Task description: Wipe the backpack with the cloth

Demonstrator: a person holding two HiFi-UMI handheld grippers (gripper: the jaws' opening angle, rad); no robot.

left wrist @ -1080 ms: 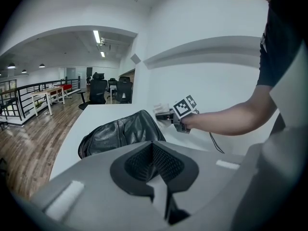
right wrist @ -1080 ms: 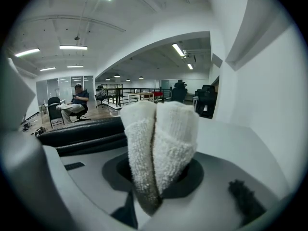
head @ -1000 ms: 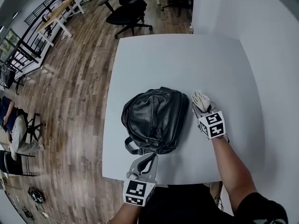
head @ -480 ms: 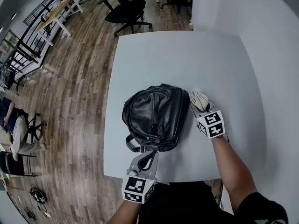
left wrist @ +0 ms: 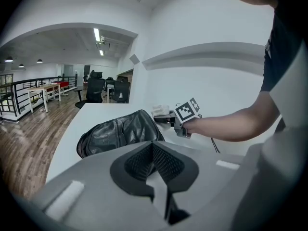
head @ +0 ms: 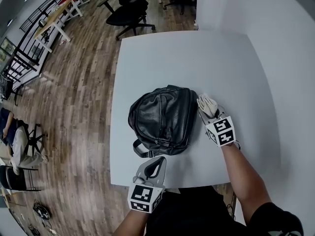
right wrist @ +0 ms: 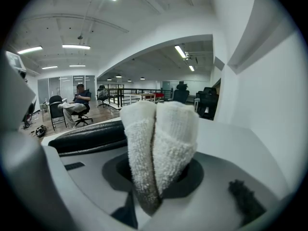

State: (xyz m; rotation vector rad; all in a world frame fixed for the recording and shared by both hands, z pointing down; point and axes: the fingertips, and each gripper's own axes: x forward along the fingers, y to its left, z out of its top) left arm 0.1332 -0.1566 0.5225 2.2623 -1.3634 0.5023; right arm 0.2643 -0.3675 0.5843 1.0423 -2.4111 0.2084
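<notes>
Presently, on the white table (head: 197,58): one black leather-look backpack (head: 162,121), lying flat near the middle, its long axis running roughly away from the person and a strap loop (head: 141,151) trailing toward the near edge. One white terry cloth (head: 207,105), folded into a thick wad and clamped between the jaws of the right gripper (head: 208,110), with the folded end standing out past the tips. The backpack lies directly to that gripper's left. The cloth sits just beside the bag's right flank, level with its far half; whether the two touch cannot be told. This is the nearer gripper, so the wipe likely calls for a short sideways carry onto the top panel. One left gripper (head: 155,165), jaws drawn together on nothing, hovers at the near table edge just short of the strap, pointing at the bag's near end. The tabletop is plain, matte and otherwise bare. Surroundings: wood-plank floor (head: 83,82) to the left, a black office chair (head: 125,11) beyond the far edge, and a white wall (head: 280,38) to the right.
</notes>
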